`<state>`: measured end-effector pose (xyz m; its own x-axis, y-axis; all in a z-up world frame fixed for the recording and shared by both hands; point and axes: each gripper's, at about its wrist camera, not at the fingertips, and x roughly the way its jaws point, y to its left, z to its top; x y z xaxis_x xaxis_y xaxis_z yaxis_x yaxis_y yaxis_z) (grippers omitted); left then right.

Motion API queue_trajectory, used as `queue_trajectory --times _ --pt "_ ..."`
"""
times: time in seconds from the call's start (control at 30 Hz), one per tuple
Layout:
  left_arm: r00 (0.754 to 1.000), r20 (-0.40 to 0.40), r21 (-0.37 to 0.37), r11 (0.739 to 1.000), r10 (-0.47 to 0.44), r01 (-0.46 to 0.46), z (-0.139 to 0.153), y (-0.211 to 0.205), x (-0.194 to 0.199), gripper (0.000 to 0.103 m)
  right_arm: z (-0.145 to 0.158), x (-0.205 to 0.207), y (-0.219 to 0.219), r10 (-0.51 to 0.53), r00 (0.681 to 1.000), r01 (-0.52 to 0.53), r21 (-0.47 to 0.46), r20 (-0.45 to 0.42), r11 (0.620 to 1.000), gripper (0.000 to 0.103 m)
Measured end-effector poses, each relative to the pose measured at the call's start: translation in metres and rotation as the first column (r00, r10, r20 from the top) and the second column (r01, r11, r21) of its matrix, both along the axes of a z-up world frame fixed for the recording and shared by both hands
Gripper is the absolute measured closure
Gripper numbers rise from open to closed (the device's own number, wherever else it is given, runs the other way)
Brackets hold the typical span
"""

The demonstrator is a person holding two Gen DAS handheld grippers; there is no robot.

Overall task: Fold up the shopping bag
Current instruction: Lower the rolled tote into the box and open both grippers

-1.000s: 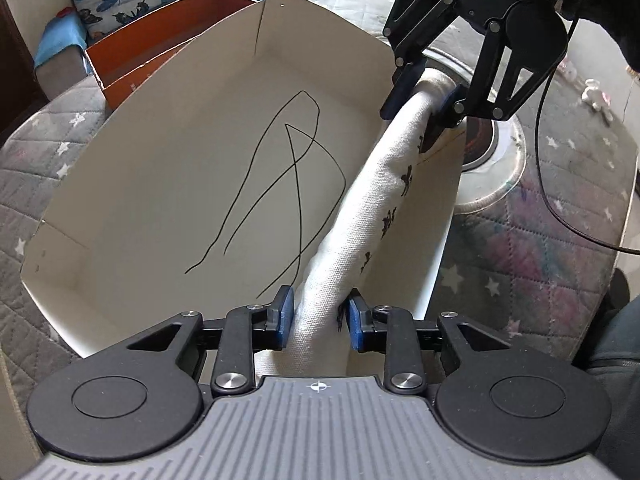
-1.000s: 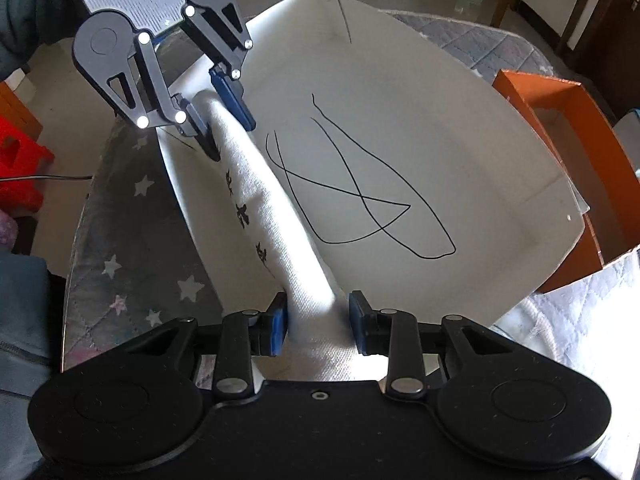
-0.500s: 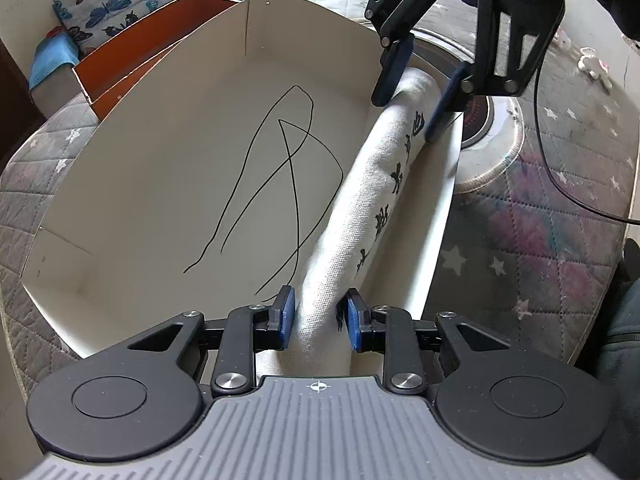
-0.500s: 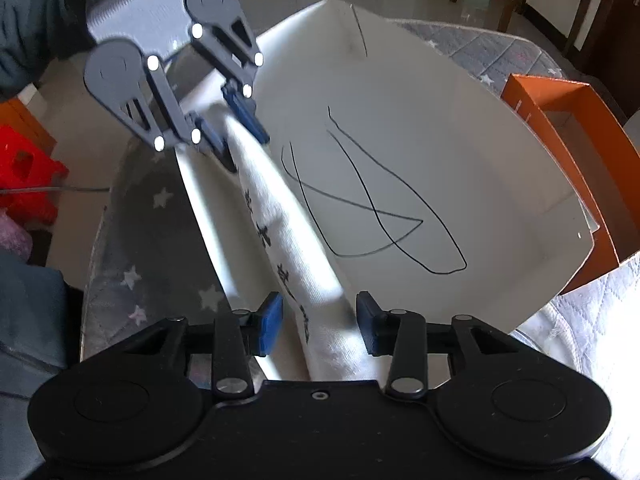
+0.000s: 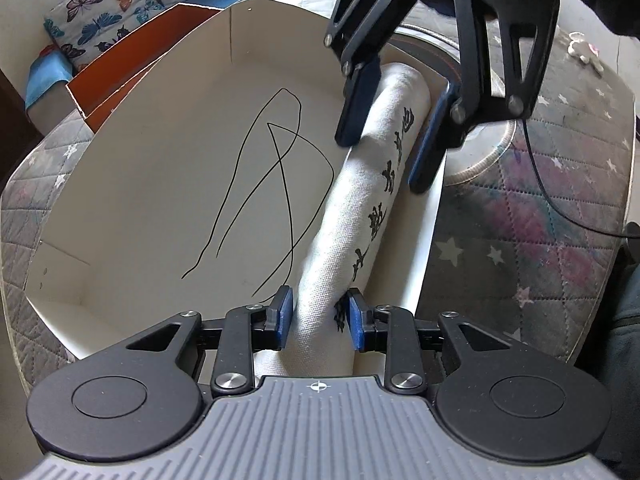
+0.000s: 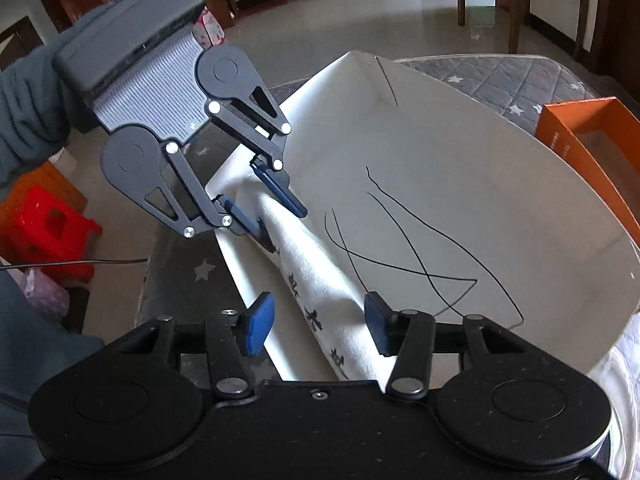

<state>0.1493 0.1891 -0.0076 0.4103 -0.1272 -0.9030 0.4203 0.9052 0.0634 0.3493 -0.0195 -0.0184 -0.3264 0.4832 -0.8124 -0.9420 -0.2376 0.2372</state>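
Since the rolled bag (image 5: 360, 216) is soft & light, lying at the white tray's (image 5: 160, 200) edge, we pinch its ends: left gripper (image 5: 316, 316) squeezes one, right gripper (image 6: 316, 324) is opening, not pressing.

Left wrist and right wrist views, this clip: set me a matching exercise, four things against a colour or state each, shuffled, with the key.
Things:
1. shopping bag
2. left gripper
3. right gripper
4. box

States:
A. orange, beyond the white board
B. jaws opening, pads clear of the cloth
C. rolled up, off-white with black print
D. pads pressed on the roll's end

Pairs: 1-C, 2-D, 3-B, 4-A
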Motion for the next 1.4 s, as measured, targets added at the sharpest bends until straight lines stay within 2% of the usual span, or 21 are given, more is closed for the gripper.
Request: queue_trajectory --times 0.37,0.57,0.87,1.17,1.4 --pt "0.997 0.039 -0.102 0.993 0.062 -0.058 0.02 0.013 -0.006 0.067 -0.002 -0.01 -0.006 0.005 1.0 -0.005 -0.016 0.005 1.0 0.049" --pt "0.992 0.051 -0.109 0.988 0.112 -0.106 0.024 0.016 -0.005 0.066 -0.003 -0.015 -0.009 0.007 1.0 -0.007 -0.016 0.01 1.0 0.049" --pt "0.995 0.041 -0.106 0.991 0.091 -0.086 0.022 0.006 -0.002 0.066 0.002 -0.015 -0.013 -0.02 1.0 0.02 0.007 0.02 1.0 0.049" --pt "0.991 0.058 -0.12 0.986 0.124 -0.116 0.029 -0.004 -0.01 0.065 0.013 -0.017 -0.033 -0.09 0.995 0.088 0.046 0.039 0.995 0.047" --pt "0.981 0.111 -0.116 0.982 0.161 -0.148 0.039 -0.028 -0.031 0.059 0.018 -0.038 -0.052 -0.193 0.975 0.187 0.061 0.114 0.98 0.045"
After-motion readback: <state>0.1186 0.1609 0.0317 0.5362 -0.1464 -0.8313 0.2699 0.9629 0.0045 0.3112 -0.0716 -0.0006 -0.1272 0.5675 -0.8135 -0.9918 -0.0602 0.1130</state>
